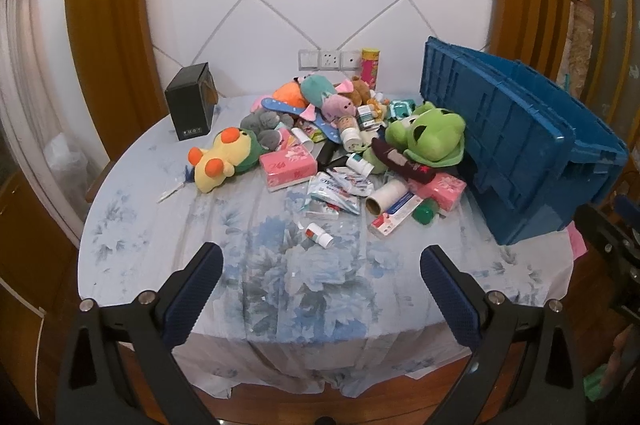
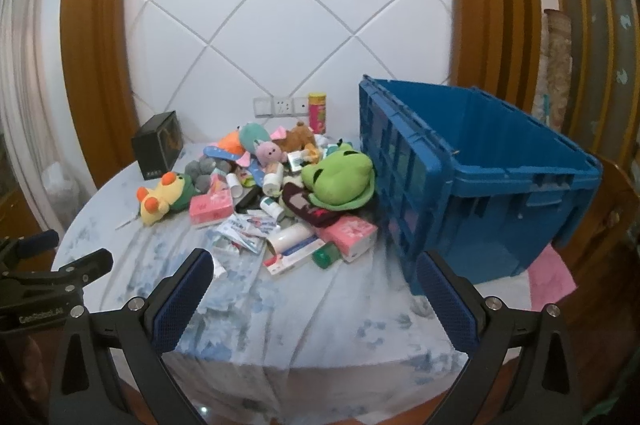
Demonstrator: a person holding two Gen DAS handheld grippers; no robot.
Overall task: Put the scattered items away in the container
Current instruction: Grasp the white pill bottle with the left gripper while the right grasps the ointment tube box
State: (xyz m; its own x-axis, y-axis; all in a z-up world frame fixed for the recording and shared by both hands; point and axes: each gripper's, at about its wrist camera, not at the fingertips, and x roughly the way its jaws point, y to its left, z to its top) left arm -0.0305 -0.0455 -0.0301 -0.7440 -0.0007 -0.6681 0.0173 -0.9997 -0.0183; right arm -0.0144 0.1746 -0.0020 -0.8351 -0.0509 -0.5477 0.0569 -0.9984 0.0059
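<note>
Blue crate [image 2: 500, 185] untouched; both grippers' jaws wide.

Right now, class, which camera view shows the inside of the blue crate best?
The right wrist view: it looks down into the open blue crate, showing its inner walls. The left wrist view shows the blue crate mostly from outside, its ribbed side and rim.

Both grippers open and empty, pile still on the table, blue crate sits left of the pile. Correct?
One thing is off: the blue crate sits to the right of the pile, not left, as the right wrist view shows. The rest holds: left gripper and right gripper are open and empty, and the pile, green frog plush included, lies on the table.
</note>
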